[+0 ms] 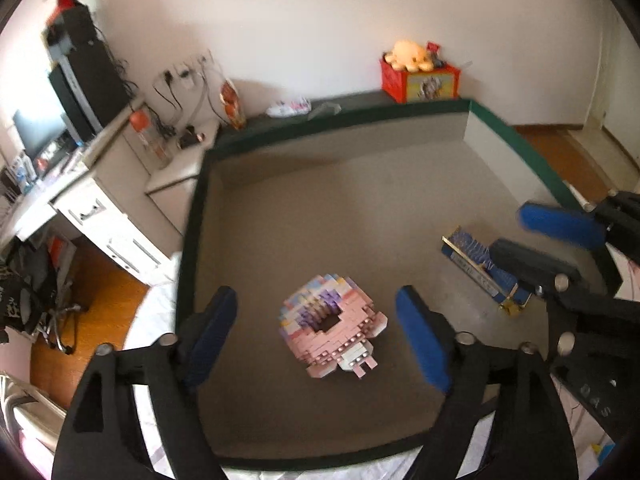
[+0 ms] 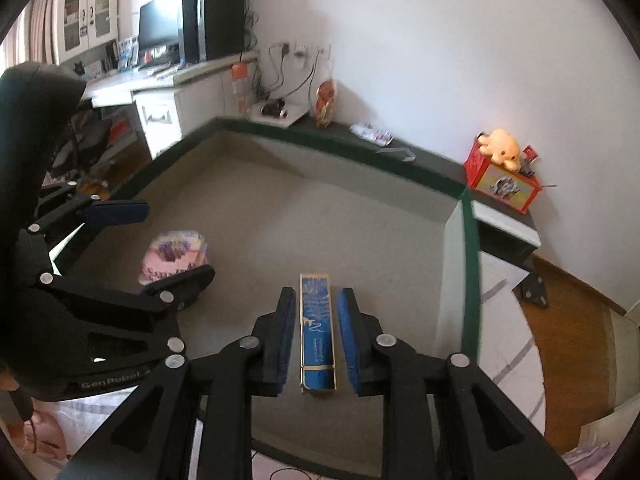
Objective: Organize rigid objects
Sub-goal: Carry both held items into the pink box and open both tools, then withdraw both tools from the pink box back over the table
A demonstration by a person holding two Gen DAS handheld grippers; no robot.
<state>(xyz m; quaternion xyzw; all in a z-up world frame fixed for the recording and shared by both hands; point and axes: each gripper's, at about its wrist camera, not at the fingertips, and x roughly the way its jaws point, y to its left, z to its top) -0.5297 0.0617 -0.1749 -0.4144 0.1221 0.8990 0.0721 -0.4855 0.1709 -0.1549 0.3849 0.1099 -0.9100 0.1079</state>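
A pink and purple brick-built model (image 1: 332, 330) lies on the grey mat (image 1: 340, 208) inside the green-edged tray. My left gripper (image 1: 316, 312) is open and straddles the model, fingers apart on either side without touching it. A long blue box with gold trim (image 2: 317, 330) lies on the mat at the right. My right gripper (image 2: 316, 312) is open with a blue pad on each side of the box, a small gap on both sides. The box (image 1: 486, 268) and right gripper (image 1: 532, 232) also show in the left wrist view, the model (image 2: 174, 254) and left gripper (image 2: 168, 240) in the right wrist view.
The tray's green rim (image 1: 516, 148) borders the mat. A red box with an orange plush toy (image 1: 420, 76) stands on the ledge behind. A white desk (image 1: 92, 216) with monitor, bottle and cables is at the left. Wooden floor (image 2: 568, 320) lies to the right.
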